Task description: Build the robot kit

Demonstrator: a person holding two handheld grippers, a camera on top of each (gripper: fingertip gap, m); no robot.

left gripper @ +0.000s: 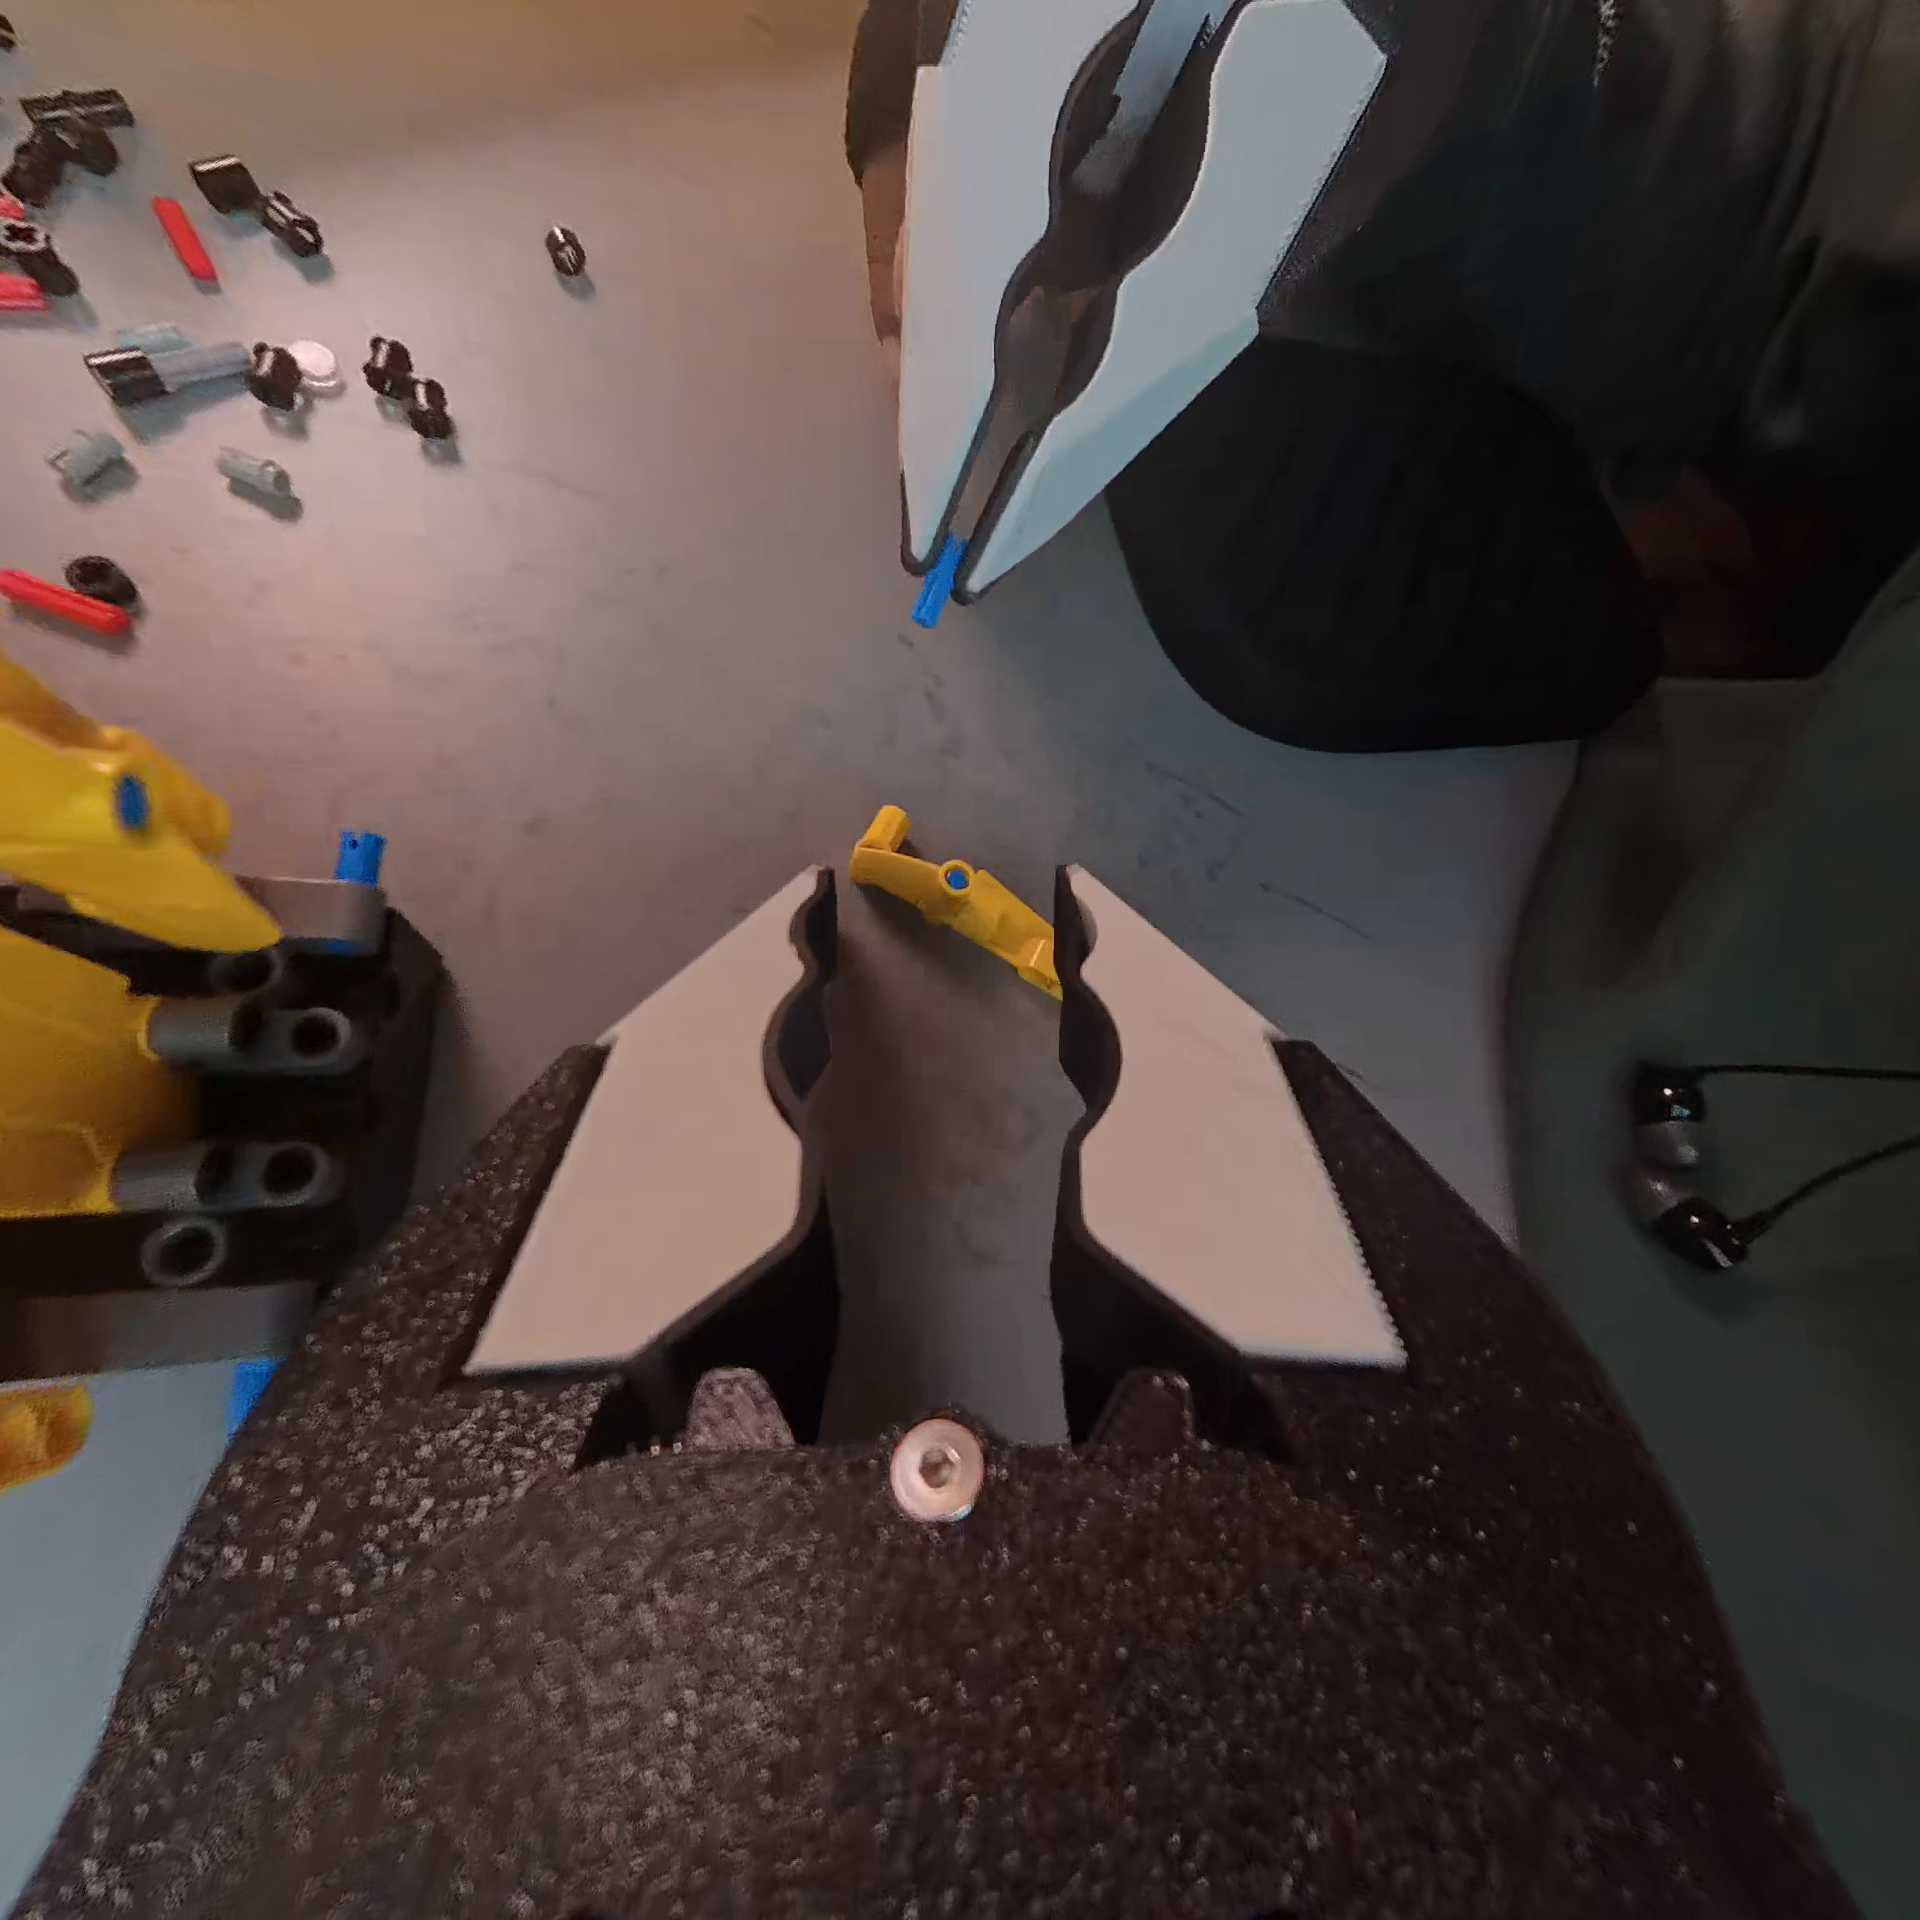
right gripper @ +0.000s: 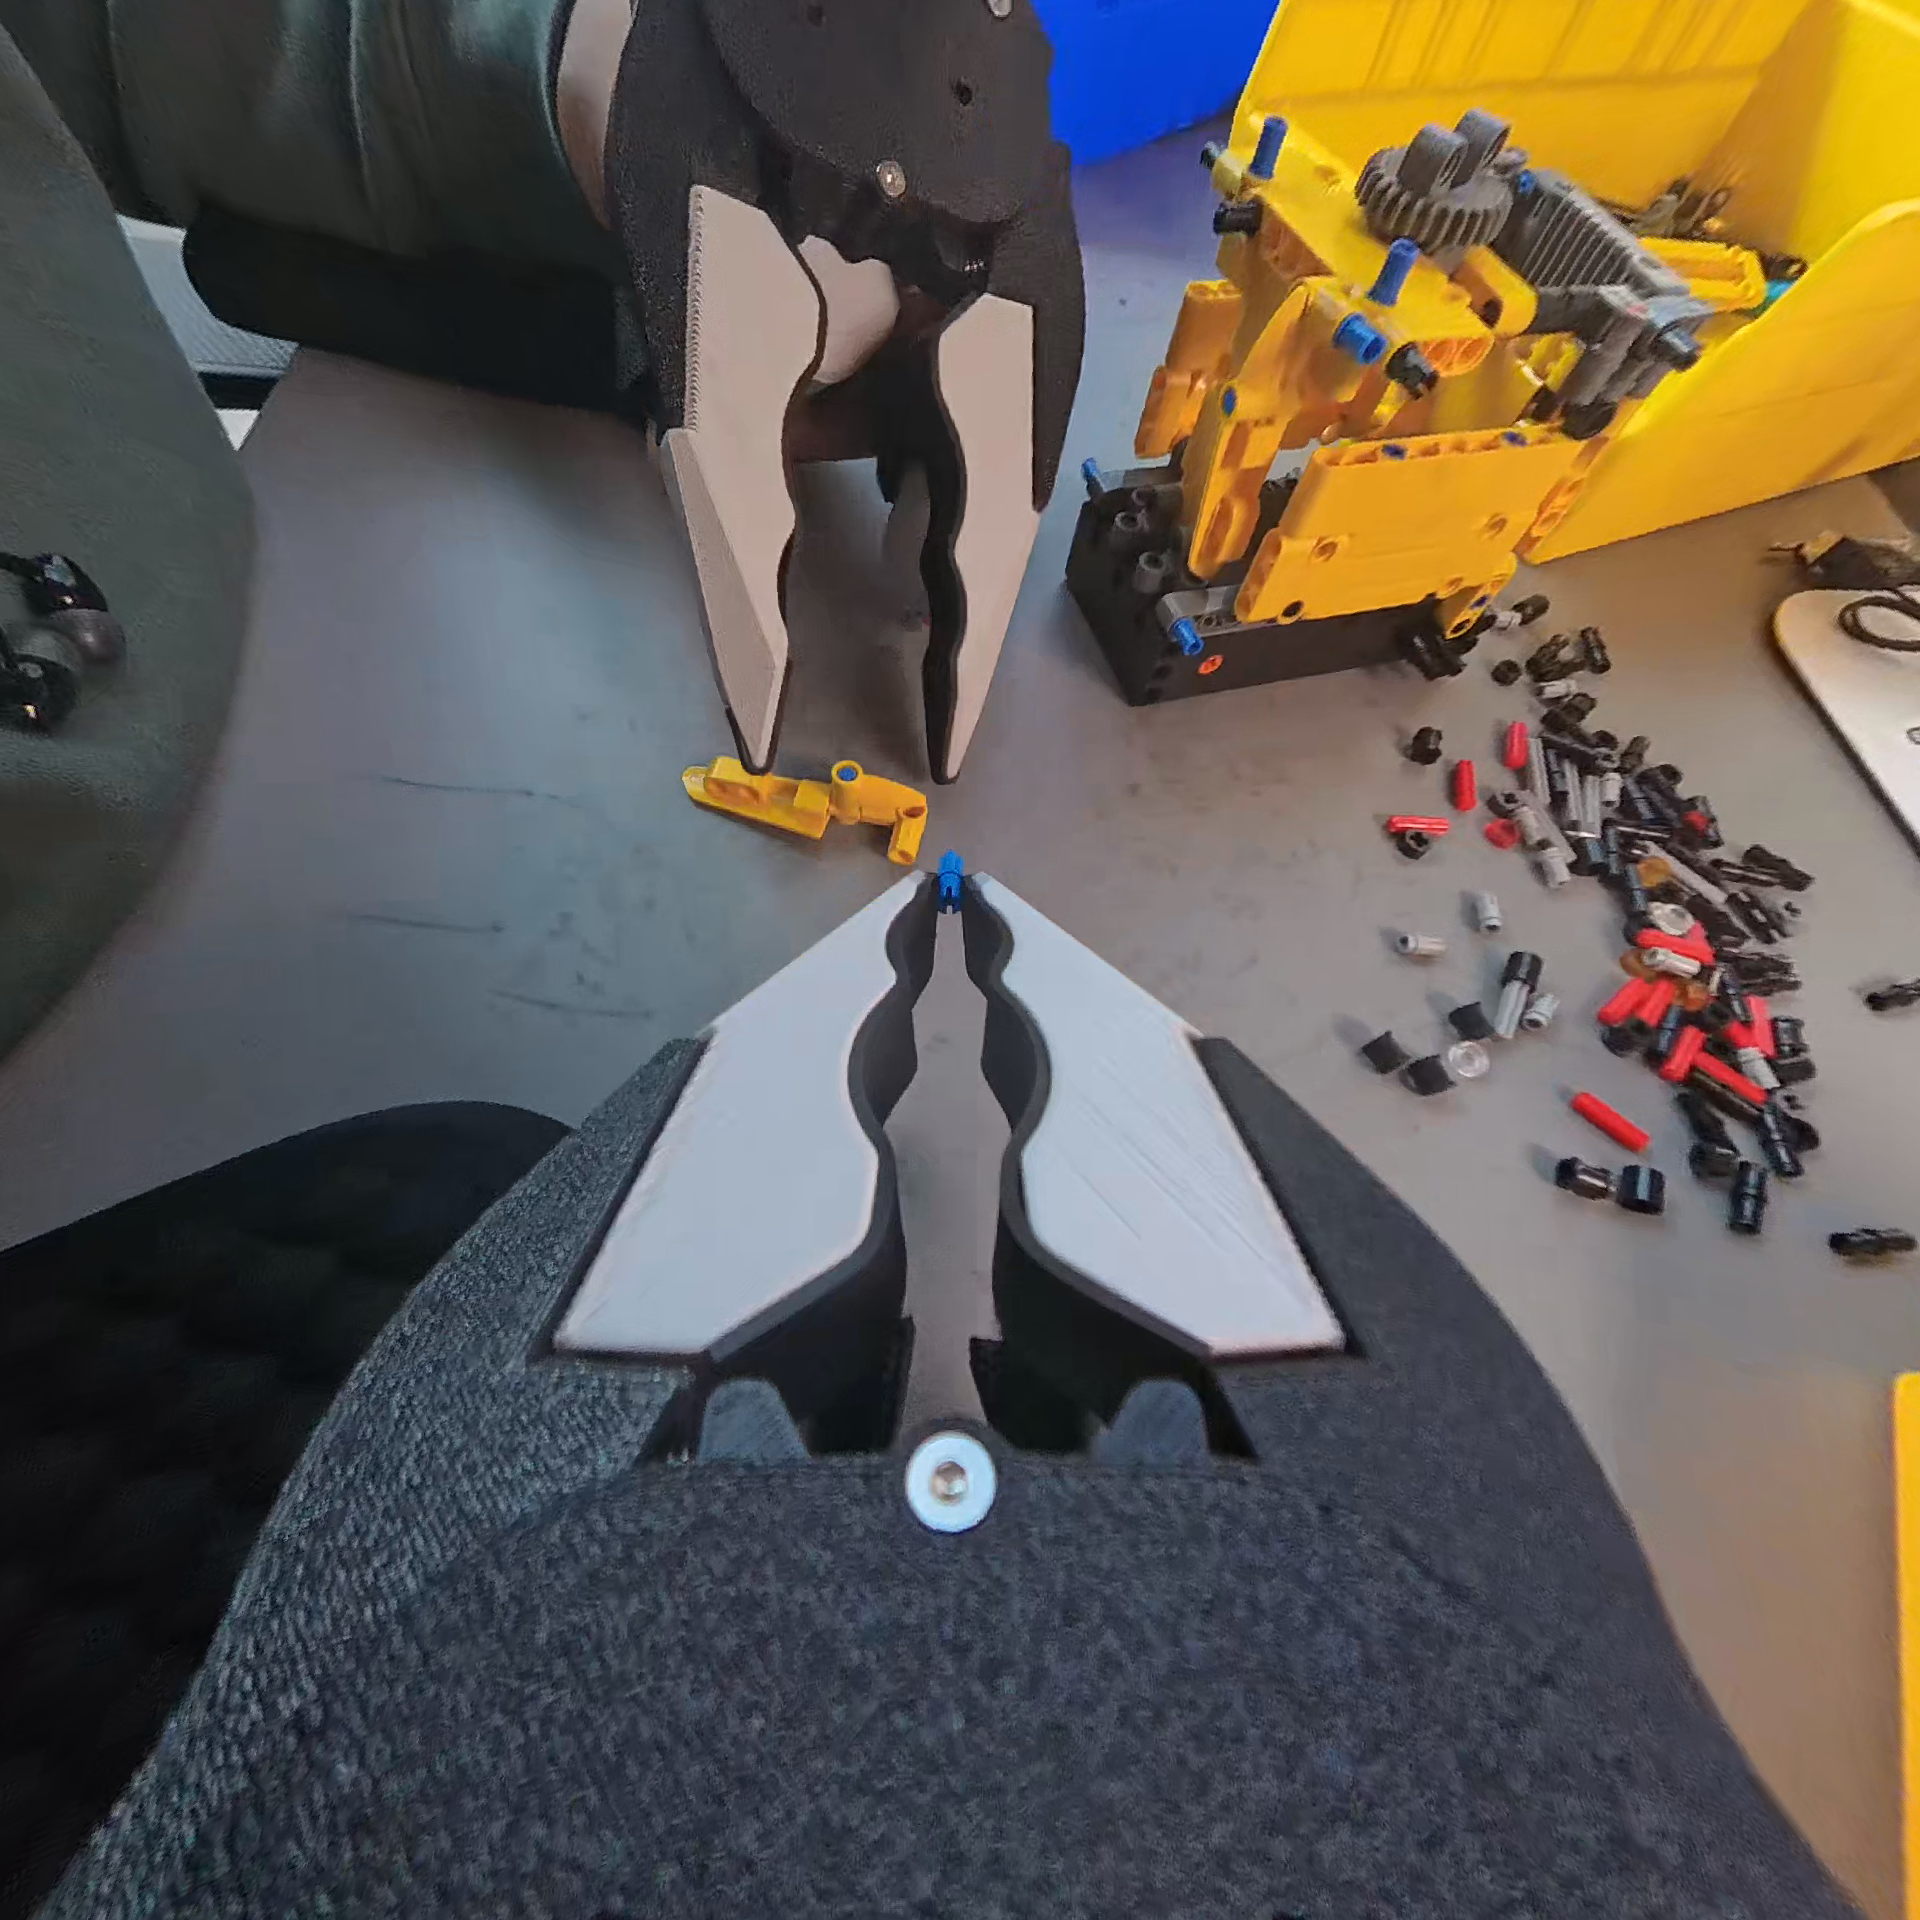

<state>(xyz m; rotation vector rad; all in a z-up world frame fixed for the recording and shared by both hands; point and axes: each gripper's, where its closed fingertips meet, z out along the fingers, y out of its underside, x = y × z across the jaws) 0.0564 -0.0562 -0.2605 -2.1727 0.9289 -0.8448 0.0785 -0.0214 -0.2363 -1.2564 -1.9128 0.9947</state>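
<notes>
A small yellow building piece [left gripper: 951,899] with a blue pin in it lies flat on the grey table. My left gripper [left gripper: 948,883] is open and stands just over it, fingertips on either side; in the right wrist view the left gripper [right gripper: 854,764] points down at the same yellow piece [right gripper: 805,802]. My right gripper [right gripper: 948,883] is shut on a small blue pin [right gripper: 949,881] held at its tips, just short of the yellow piece. In the left wrist view the right gripper [left gripper: 940,571] shows with the blue pin [left gripper: 932,597] sticking out.
A yellow and black building-brick model [right gripper: 1382,436] stands at the right beside a yellow bin [right gripper: 1714,260]; it also shows in the left wrist view [left gripper: 156,1039]. Several loose black, red and grey small parts [right gripper: 1642,935] lie scattered. Earphones [left gripper: 1683,1174] lie past the table edge. Spacing between my two grippers at the tips: around 6 centimetres.
</notes>
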